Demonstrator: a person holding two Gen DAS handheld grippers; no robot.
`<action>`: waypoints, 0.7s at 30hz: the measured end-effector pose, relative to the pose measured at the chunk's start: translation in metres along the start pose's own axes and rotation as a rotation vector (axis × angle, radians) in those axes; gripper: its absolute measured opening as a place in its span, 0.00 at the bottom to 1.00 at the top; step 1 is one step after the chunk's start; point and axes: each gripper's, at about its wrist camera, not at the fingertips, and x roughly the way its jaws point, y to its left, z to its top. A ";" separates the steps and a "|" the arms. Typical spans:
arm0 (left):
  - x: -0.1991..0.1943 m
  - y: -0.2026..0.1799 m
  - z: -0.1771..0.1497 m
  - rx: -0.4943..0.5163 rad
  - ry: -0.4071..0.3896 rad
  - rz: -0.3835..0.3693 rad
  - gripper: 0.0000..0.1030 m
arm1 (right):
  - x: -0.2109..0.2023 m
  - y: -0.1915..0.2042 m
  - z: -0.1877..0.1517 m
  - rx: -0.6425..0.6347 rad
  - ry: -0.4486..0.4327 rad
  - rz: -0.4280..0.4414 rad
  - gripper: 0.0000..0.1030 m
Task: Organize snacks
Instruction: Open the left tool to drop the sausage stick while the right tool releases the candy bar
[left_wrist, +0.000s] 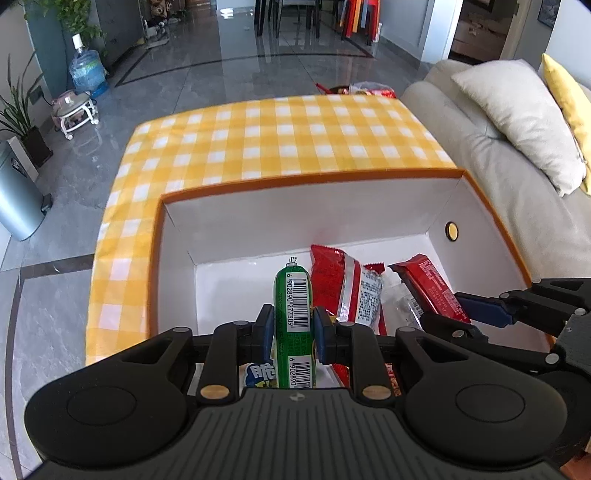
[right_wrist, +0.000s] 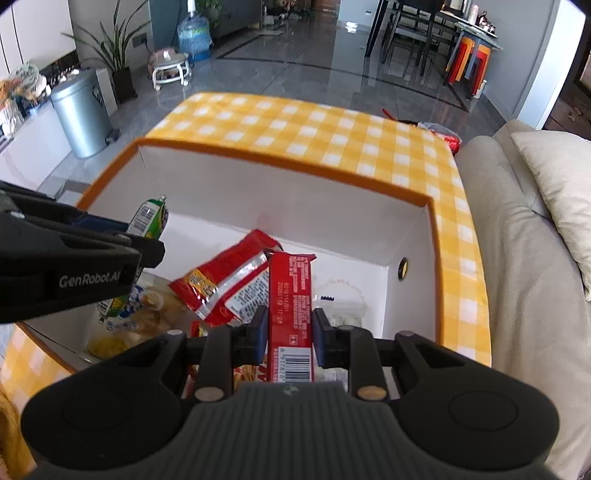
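Plainly, the green sausage stick (left_wrist: 293, 317) stood clamped between the left gripper (left_wrist: 293, 330) jaws above the white box (left_wrist: 295, 206), while the right gripper (right_wrist: 290, 332) was closed on the red wafer bar (right_wrist: 291, 310), also over the box. Both hovered above a red snack bag (right_wrist: 225, 284) on the box floor. Released together, the crowded grippers might well have collided.

Yellow checked tablecloth (left_wrist: 280, 136) covers the table; beige sofa (left_wrist: 517, 206) alongside, cushion (left_wrist: 517, 118) on it. Silver bin (right_wrist: 83, 114), water jug (left_wrist: 86, 70), potted plant (right_wrist: 118, 48) on grey floor.
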 end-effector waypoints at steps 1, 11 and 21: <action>0.003 -0.001 0.000 0.003 0.005 0.001 0.23 | 0.004 0.000 0.000 -0.005 0.008 -0.001 0.20; 0.033 -0.008 0.001 0.046 0.084 0.030 0.23 | 0.032 0.004 -0.003 -0.050 0.081 -0.020 0.20; 0.041 -0.011 0.000 0.070 0.109 0.047 0.24 | 0.042 0.003 -0.006 -0.061 0.121 -0.016 0.20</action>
